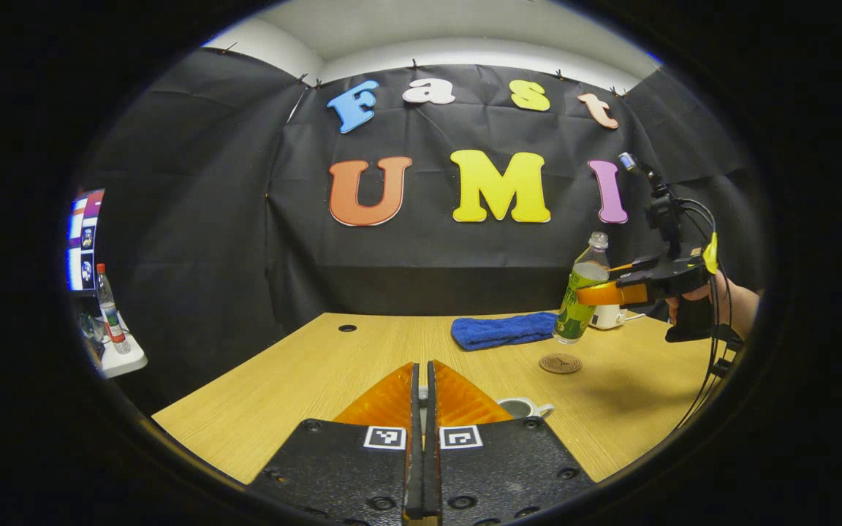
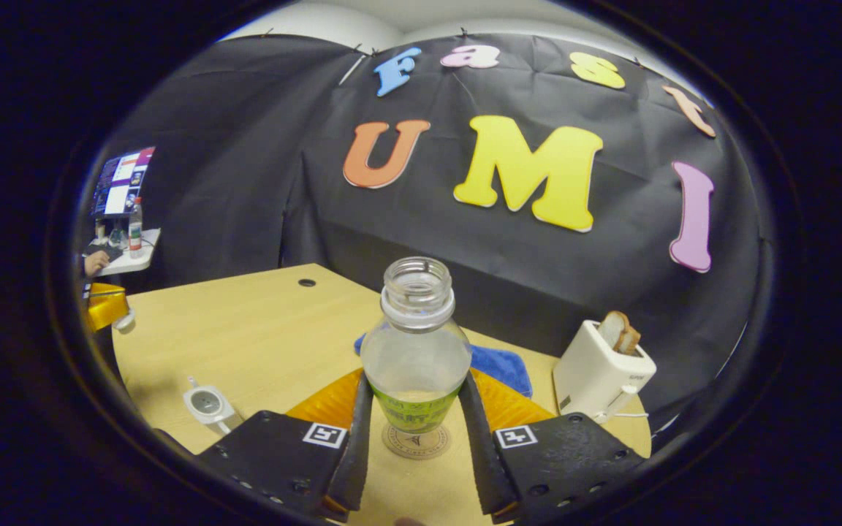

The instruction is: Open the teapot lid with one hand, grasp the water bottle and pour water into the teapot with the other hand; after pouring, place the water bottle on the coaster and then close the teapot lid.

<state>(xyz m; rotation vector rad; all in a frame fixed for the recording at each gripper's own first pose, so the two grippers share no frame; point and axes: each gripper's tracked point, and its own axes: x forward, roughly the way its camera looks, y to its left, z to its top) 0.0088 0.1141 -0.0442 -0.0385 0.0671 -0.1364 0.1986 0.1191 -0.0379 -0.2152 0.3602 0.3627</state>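
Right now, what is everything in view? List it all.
table: one, light wood, under everything
teapot: one, white, lid off, beside left fingers
teapot lid: one, white, at the left gripper's tips
water bottle: one, clear with green label, uncapped, over the coaster
coaster: one, brown, on table
cloth: one, blue, far side
toaster: one, white, bread inside
small bottle: one, red cap, side shelf
left gripper: fingers shut
right gripper: fingers clamping water bottle

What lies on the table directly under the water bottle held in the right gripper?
In the right gripper view, the coaster lies below the water bottle; the bottle hangs above it.
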